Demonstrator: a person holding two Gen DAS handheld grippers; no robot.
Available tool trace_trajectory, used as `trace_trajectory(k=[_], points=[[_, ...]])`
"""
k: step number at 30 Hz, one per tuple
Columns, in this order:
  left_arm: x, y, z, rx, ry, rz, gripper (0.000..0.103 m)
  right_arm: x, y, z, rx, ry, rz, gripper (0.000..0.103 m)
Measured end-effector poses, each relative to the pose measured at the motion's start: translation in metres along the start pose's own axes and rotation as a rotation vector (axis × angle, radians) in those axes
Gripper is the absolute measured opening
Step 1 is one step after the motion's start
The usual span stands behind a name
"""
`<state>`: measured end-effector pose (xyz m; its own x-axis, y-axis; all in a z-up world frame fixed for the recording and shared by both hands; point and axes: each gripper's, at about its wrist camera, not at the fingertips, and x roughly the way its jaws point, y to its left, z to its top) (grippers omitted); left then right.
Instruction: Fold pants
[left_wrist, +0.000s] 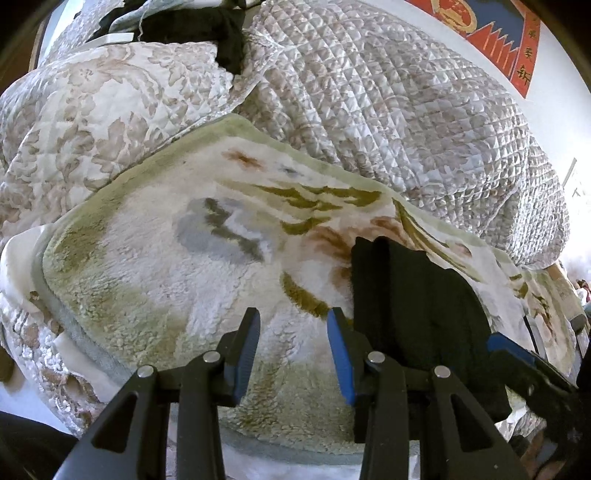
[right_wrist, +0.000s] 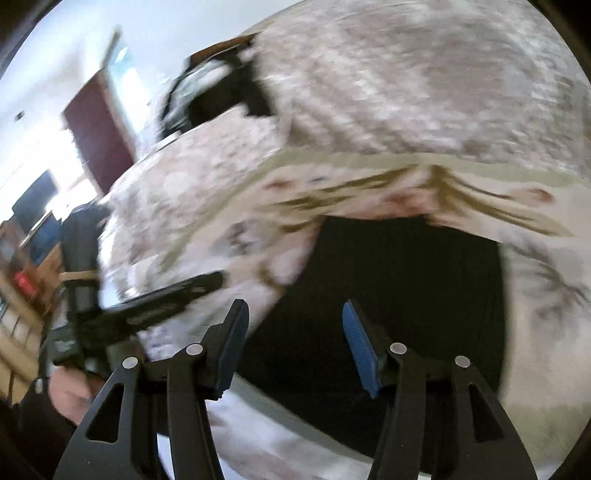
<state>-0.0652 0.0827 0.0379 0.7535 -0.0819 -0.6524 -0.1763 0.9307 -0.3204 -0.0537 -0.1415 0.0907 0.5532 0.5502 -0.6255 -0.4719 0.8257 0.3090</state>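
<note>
Where pants (right_wrist: 388, 295) lie, right gripper (right_wrist: 295, 343) agape

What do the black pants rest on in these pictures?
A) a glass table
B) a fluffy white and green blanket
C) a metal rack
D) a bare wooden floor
B: the black pants lie folded on the fluffy white and green blanket, spread over a quilted bedcover.

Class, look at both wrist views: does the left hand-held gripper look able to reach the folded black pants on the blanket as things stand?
Probably yes. The left hand-held gripper is open and empty, and the black pants lie right beside its right finger on the fleece blanket, with nothing between them. The right hand-held gripper is above the pants, though, and could crowd it.
</note>
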Motion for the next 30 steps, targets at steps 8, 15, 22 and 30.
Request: trace_trajectory(k=[8, 15, 22, 30], points=[[0.004, -0.021, 0.000, 0.054, -0.007, -0.018, 0.040, 0.001, -0.055, -0.033, 0.149, 0.024, -0.135, 0.020], [0.007, -0.051, 0.016, 0.111, 0.023, -0.061, 0.040, 0.000, -0.062, -0.014, 0.140, 0.031, -0.013, 0.022], [0.040, -0.106, 0.042, 0.257, 0.083, -0.118, 0.040, 0.006, -0.106, 0.023, 0.152, -0.008, -0.131, 0.021], [0.095, -0.112, 0.043, 0.277, 0.163, -0.067, 0.041, 0.045, -0.128, 0.044, 0.120, 0.056, -0.170, 0.021]])
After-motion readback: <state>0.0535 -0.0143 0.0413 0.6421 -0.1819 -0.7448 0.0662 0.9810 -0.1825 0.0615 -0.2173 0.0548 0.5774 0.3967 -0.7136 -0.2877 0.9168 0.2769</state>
